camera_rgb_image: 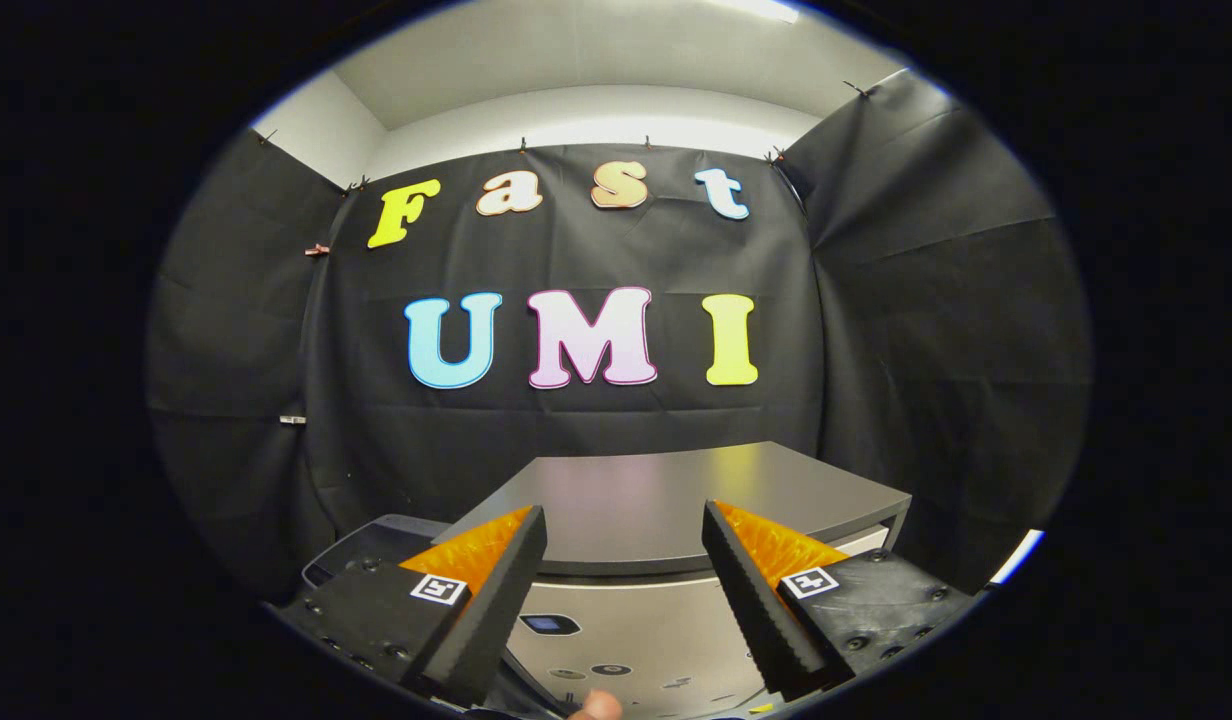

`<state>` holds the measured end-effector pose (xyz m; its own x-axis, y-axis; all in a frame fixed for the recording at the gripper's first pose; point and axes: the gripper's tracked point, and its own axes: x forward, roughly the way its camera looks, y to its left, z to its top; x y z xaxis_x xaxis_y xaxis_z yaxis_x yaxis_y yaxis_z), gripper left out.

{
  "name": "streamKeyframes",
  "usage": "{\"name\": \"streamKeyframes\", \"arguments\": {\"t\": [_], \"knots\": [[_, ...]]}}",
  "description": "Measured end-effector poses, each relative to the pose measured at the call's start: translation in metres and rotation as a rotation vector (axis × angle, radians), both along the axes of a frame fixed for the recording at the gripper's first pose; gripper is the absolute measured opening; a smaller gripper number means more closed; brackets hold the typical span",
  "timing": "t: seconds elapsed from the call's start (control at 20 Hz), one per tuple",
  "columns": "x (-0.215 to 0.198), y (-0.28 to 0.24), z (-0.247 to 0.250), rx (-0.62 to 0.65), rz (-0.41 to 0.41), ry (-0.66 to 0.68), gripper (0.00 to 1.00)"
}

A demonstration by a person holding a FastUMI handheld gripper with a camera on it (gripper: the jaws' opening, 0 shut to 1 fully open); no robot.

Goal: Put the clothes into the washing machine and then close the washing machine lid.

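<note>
Hovering above the washing machine, the gripper spreads its fingers wide apart with nothing between them, black cloth walls closing in on three sides. Just beyond the fingers, the grey lid lies flat, long axis running crosswise, its front edge facing the fingers.

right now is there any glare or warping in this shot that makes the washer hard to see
Gripper view: a soft sheen of light lies across the washing machine lid, but nothing is washed out; the fisheye bows the booth wall and ceiling edges; the open gripper stands sharp, with the control panel between its fingers in shade; a fingertip below is blurred.
</note>
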<state>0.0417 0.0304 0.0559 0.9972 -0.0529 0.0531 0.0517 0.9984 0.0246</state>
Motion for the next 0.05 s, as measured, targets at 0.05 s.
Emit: {"name": "streamKeyframes", "arguments": {"t": [0.05], "knots": [[-0.0003, -0.0003, -0.0002, -0.001, 0.000, -0.003, 0.98]]}}
